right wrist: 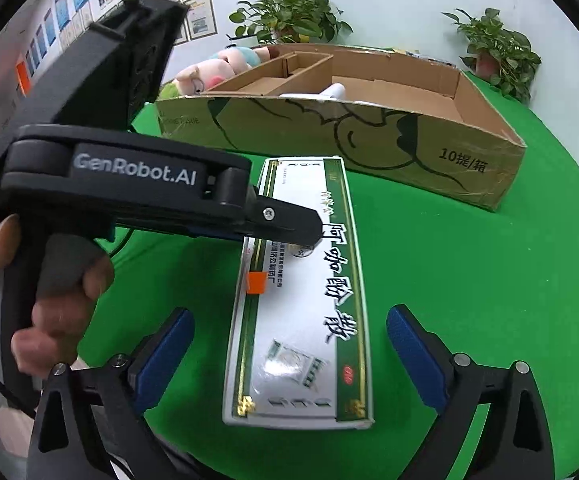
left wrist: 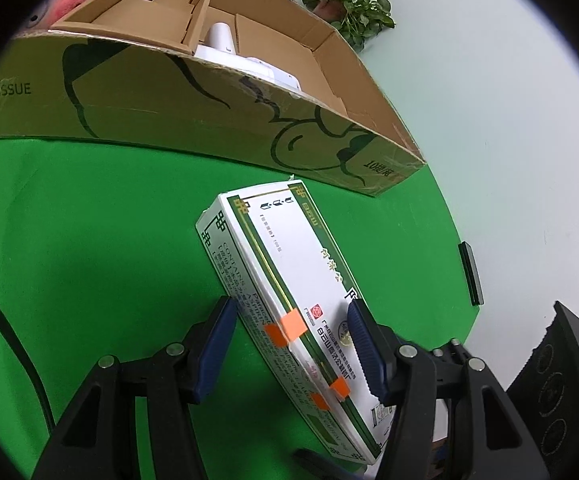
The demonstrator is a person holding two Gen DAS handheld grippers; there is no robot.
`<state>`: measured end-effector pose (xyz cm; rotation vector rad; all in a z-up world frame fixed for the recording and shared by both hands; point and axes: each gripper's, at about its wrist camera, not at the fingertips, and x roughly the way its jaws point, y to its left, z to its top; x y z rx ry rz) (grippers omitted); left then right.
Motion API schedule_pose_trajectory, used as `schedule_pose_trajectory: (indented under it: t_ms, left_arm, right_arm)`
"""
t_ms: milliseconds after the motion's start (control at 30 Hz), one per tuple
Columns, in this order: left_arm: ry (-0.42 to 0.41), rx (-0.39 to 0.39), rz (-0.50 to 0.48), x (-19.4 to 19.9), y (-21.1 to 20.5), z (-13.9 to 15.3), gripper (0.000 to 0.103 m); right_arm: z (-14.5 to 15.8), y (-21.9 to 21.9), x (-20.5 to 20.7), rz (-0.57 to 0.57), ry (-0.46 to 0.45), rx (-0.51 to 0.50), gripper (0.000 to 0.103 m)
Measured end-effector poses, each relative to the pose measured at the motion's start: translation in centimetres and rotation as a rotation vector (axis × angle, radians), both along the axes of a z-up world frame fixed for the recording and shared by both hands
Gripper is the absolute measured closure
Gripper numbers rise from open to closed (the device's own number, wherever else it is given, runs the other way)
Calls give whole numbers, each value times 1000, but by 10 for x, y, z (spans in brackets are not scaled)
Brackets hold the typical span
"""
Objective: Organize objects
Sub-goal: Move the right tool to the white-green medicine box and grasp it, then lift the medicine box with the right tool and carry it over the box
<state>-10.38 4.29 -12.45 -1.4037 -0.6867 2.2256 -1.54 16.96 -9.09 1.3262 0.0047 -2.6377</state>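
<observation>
A long white and green medicine box point(left wrist: 289, 300) with orange tape lies on the green tabletop point(left wrist: 89, 240). My left gripper point(left wrist: 293, 344) straddles it, jaws around its sides; the right pad touches the box's top edge and the left pad stands a little off it. In the right wrist view the same box point(right wrist: 301, 320) lies lengthwise between the open jaws of my right gripper point(right wrist: 289, 356), which touch nothing. The left gripper point(right wrist: 289, 228) reaches in from the left over the box's middle. A large open cardboard box point(left wrist: 209, 120) stands just beyond.
The cardboard box point(right wrist: 369, 136) holds inner cardboard dividers and a white bottle point(left wrist: 225, 40). Potted plants point(right wrist: 293, 16) and a plush toy point(right wrist: 217, 68) sit behind it. A black cable point(left wrist: 5, 320) runs at the left. A dark device point(left wrist: 557, 380) sits at the table's right edge.
</observation>
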Motion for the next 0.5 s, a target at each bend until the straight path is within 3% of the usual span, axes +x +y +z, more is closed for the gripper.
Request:
schedule_pose_trajectory:
  t_ms: [67,233,333,500]
  left_arm:
    - [-4,8,4,0,0,0,46]
    - [-2,6,7,0,1,0,46]
    - [-1,6,10,1,2,0,46]
    - [-12,27,7,-1,4,0,44]
  right_arm:
    - [-3,-4,-5,-13,-4,5,13]
    - [-13,-4,-12,-62,-45,24,40]
    - [-12,-2,-10,-73,-57,6,41]
    - [-10,14,-8,-111,-96,-144,41]
